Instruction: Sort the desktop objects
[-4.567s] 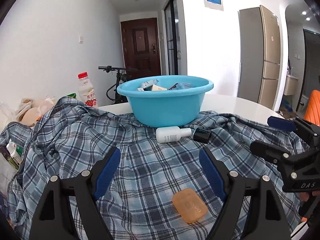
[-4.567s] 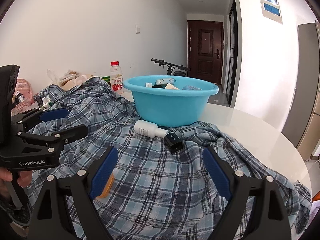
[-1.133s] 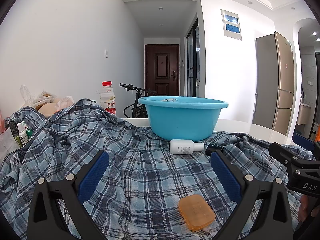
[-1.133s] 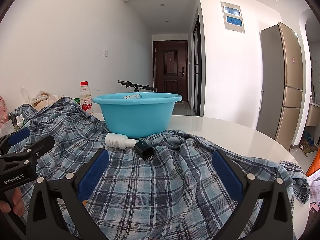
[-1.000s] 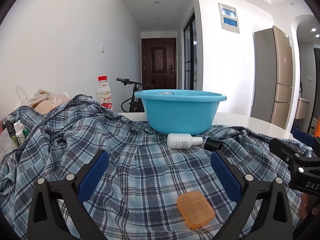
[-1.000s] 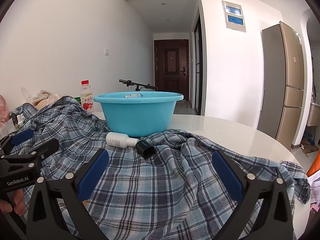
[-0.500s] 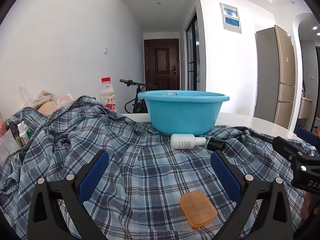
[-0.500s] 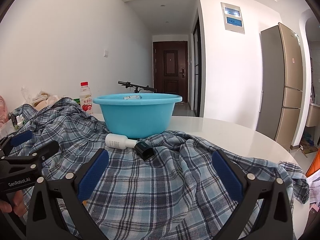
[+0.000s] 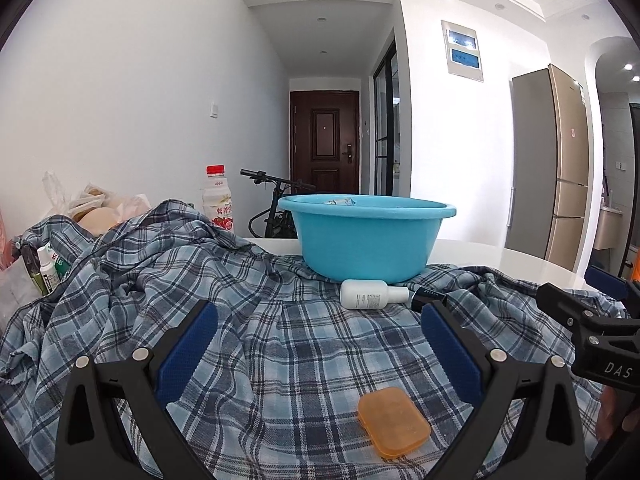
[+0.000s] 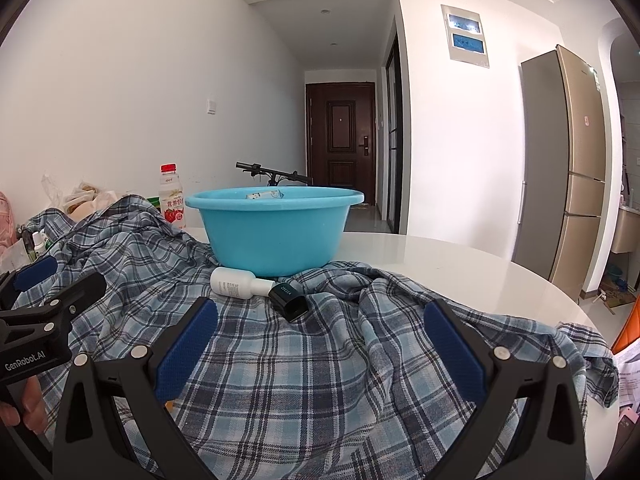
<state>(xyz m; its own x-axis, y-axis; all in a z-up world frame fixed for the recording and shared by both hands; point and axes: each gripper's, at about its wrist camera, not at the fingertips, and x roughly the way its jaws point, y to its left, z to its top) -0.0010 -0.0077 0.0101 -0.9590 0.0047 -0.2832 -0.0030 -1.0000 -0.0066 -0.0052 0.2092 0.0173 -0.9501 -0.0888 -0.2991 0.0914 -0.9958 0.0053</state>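
A blue basin stands on the white table, with small items inside; it also shows in the right wrist view. In front of it a white bottle with a black cap lies on a plaid shirt. An orange soap bar lies on the shirt between my left gripper's fingers. My left gripper is open and empty. My right gripper is open and empty, facing the bottle and cap.
A drink bottle with a red cap stands at the back left, beside plastic bags and small bottles. The bare table top lies to the right. A fridge and a bicycle stand beyond.
Both grippers have lowered over the last seconds, so I see the basin side-on instead of from above. In the last half second the views barely shift. Both stay open.
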